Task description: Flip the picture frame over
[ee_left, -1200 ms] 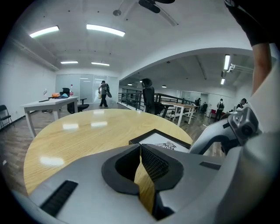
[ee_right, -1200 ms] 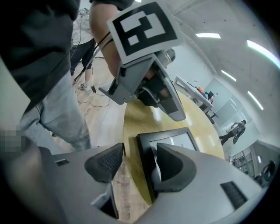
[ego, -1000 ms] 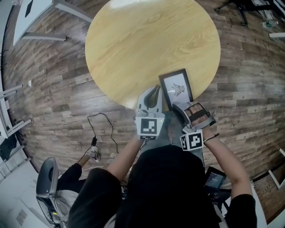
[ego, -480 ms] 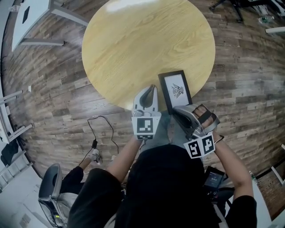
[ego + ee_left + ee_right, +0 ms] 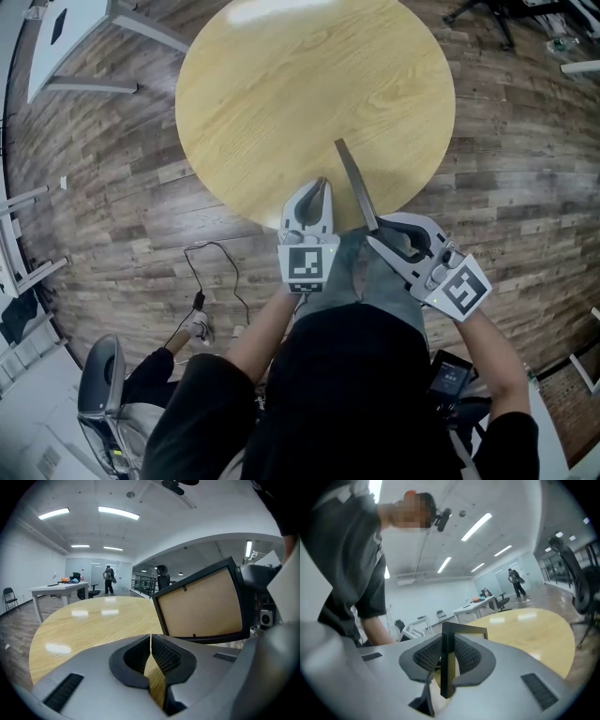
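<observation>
The round wooden table [image 5: 281, 84] fills the head view, and at its near right rim the picture frame [image 5: 354, 183] stands up on edge, a thin dark sliver. Its long axis runs away from the person and out over the tabletop. Whether its lower edge touches the wood, I cannot tell.

The right gripper [image 5: 375, 231] has it: the jaws are clamped narrow on the frame's near end, the black moulding squeezed between the ribbed pads. The left gripper [image 5: 318, 185] sits just beside the frame on its left, jaws pressed together with nothing in them. The frame's tan backing faces it squarely. So the right hand is the one in charge, and the printed side looks away to the right. My read is that the finish means laying the frame down towards that side, print under.

A second ago the frame lay flat on the table, print up. Now it is turned up on its edge. The right gripper's jaws have just been closing on it, and its marker cube has swung round with the roll. The left gripper sits where it was.
</observation>
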`<state>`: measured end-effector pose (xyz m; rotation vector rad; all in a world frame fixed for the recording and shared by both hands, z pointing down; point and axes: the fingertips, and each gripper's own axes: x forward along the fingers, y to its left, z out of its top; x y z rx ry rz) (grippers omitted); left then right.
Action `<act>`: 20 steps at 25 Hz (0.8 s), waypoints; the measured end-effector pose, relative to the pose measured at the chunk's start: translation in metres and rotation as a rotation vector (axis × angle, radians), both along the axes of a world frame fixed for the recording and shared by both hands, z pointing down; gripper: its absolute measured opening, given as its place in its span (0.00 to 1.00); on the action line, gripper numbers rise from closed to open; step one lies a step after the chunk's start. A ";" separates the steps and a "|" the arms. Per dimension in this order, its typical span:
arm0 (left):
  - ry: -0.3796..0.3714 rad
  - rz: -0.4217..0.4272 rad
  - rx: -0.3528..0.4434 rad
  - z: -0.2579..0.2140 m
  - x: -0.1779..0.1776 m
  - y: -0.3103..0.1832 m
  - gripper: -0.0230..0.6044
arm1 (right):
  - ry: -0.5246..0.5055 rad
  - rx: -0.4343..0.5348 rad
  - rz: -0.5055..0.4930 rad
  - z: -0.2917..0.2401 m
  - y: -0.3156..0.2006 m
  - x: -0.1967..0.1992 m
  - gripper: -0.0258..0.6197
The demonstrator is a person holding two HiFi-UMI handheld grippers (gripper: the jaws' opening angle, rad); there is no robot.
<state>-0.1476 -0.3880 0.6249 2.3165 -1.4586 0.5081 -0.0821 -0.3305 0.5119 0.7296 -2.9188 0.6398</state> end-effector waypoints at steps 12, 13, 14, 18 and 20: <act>-0.021 0.002 -0.001 0.003 -0.001 -0.001 0.07 | -0.435 -0.412 0.367 0.035 -0.037 0.074 0.18; -0.022 0.006 0.000 0.003 0.000 0.000 0.07 | -0.430 -0.438 0.386 0.042 -0.037 0.077 0.17; -0.023 0.010 0.002 0.003 0.000 0.000 0.07 | -0.425 -0.471 0.401 0.050 -0.036 0.079 0.17; -0.030 0.020 0.004 0.004 0.002 0.000 0.07 | -0.388 -0.625 0.462 0.085 -0.028 0.080 0.17; -0.030 0.019 0.002 0.004 0.002 0.000 0.07 | -0.346 -0.676 0.483 0.099 -0.022 0.079 0.16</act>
